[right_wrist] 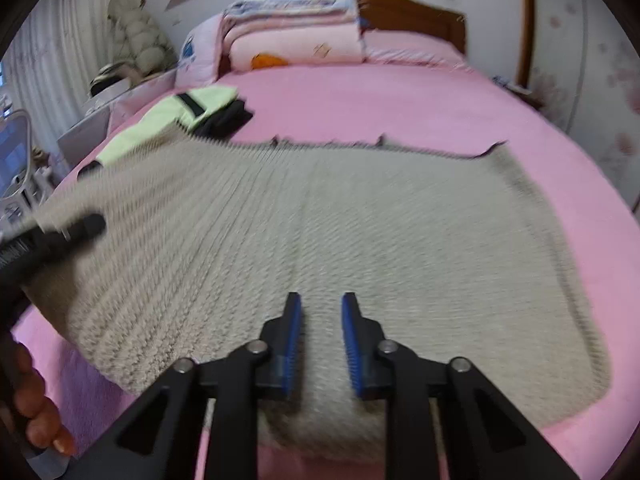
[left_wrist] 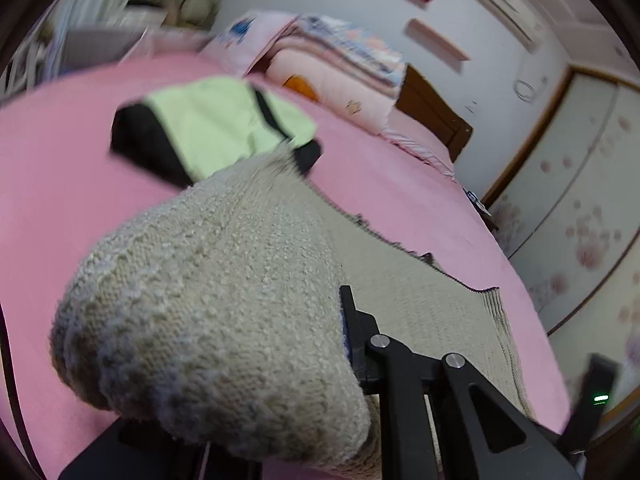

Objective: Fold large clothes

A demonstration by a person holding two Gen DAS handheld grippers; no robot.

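Observation:
A large beige knitted sweater (right_wrist: 360, 224) lies spread on the pink bed (right_wrist: 380, 96). My left gripper (left_wrist: 344, 344) is shut on a bunched part of the sweater (left_wrist: 208, 304), which is lifted and drapes over the fingers. It also shows in the right wrist view (right_wrist: 76, 232) at the sweater's left edge, holding that side raised. My right gripper (right_wrist: 320, 308) is open and empty, just above the sweater's near edge. A folded green and black garment (right_wrist: 188, 112) lies beyond the sweater at the left; it also shows in the left wrist view (left_wrist: 224, 124).
Folded quilts and pillows (right_wrist: 296, 28) are stacked at the wooden headboard (right_wrist: 416, 12). Boxes and a mirror (right_wrist: 16, 156) stand left of the bed. A wardrobe (left_wrist: 580, 200) stands to the right. Pink sheet shows around the sweater.

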